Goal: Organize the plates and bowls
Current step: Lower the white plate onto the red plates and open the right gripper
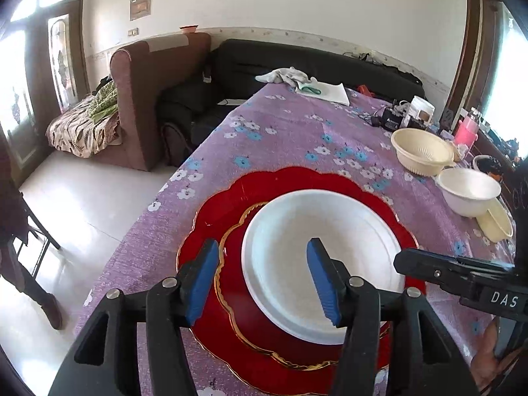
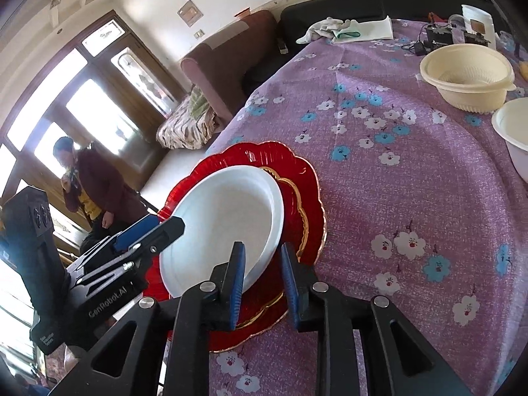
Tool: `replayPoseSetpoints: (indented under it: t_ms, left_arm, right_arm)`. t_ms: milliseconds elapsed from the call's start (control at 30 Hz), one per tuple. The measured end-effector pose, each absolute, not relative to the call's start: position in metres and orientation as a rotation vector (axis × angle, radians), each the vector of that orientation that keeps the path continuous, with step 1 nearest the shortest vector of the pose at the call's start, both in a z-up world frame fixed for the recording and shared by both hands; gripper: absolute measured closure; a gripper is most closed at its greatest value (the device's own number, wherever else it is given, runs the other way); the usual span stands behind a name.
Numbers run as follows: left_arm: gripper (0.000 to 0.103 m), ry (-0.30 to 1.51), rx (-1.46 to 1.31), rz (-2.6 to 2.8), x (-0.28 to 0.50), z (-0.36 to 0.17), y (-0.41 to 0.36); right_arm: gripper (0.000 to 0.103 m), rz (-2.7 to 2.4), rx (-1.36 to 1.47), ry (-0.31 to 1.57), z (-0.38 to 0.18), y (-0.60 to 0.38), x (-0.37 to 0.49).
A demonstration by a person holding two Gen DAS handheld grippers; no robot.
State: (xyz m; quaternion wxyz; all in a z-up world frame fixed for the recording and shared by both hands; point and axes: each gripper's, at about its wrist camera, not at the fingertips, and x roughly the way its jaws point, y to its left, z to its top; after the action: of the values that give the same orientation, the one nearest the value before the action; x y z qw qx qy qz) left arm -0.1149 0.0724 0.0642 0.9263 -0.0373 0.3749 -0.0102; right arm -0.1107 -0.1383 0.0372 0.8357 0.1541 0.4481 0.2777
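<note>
A white plate (image 1: 323, 257) (image 2: 224, 217) lies on a small red gold-rimmed plate (image 1: 234, 264) (image 2: 297, 204), which rests on a large scalloped red plate (image 1: 264, 184) (image 2: 260, 155) near the table's left edge. My left gripper (image 1: 264, 250) (image 2: 151, 227) is open, one pad over the red plates and the other over the white plate, with the white rim between them. My right gripper (image 2: 262, 250) (image 1: 406, 257) stands narrowly open astride the white plate's right rim, pads not pressing. A cream bowl (image 1: 422, 155) (image 2: 468, 79), a white bowl (image 1: 468, 191) (image 2: 514, 132) and a small cream bowl (image 1: 495, 221) sit at right.
The purple flowered tablecloth (image 1: 297, 138) covers the table; its left edge drops to the floor. A white cloth (image 1: 287, 76) and folded paper lie at the far end, electronics and a jar (image 1: 420, 109) behind the bowls. A person (image 2: 95, 184) stands by the door.
</note>
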Motion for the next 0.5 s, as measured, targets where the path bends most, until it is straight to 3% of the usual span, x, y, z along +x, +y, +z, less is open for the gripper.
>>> replayPoseSetpoints:
  t_ms: [500]
  left_arm:
    - [0.042, 0.694, 0.057, -0.189, -0.13, 0.101, -0.014]
  right_arm:
    - [0.078, 0.526, 0.483, 0.845, 0.056, -0.227, -0.132]
